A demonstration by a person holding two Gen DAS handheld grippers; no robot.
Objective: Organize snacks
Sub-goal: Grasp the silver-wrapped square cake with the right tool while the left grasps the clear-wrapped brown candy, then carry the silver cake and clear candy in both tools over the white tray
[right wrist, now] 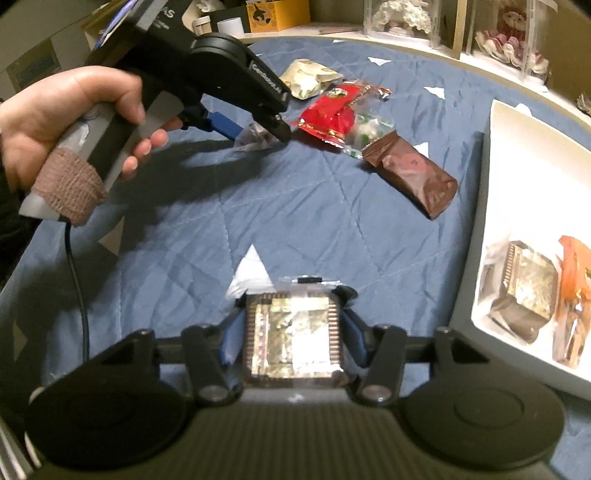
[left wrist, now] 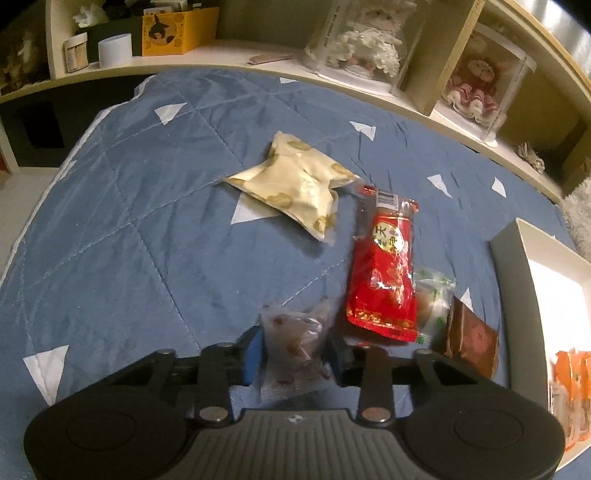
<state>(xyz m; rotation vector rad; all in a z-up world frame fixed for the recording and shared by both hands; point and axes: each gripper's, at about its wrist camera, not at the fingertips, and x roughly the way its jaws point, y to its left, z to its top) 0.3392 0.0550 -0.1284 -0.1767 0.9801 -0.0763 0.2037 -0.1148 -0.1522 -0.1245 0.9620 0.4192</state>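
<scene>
My left gripper (left wrist: pixel 295 350) is shut on a small clear snack packet (left wrist: pixel 295 354) with red print, held just above the blue quilt; it also shows in the right wrist view (right wrist: pixel 258 137). My right gripper (right wrist: pixel 293 332) is shut on a square foil-wrapped pastry (right wrist: pixel 293 341) with a brown rim. On the quilt lie a cream packet (left wrist: pixel 295 184), a red packet (left wrist: pixel 384 273), a green-printed clear candy (left wrist: pixel 432 299) and a brown packet (right wrist: pixel 410 173). A white box (right wrist: pixel 491 206) at the right holds another foil pastry (right wrist: pixel 524 291) and an orange packet (right wrist: pixel 572 295).
The blue quilt (left wrist: pixel 147 221) with white triangles covers the bed. A curved shelf (left wrist: pixel 229 59) runs along the back with a yellow box (left wrist: pixel 177 31), a white cup (left wrist: pixel 115 50) and clear cases with dolls (left wrist: pixel 369 44). The person's hand (right wrist: pixel 74 122) holds the left gripper.
</scene>
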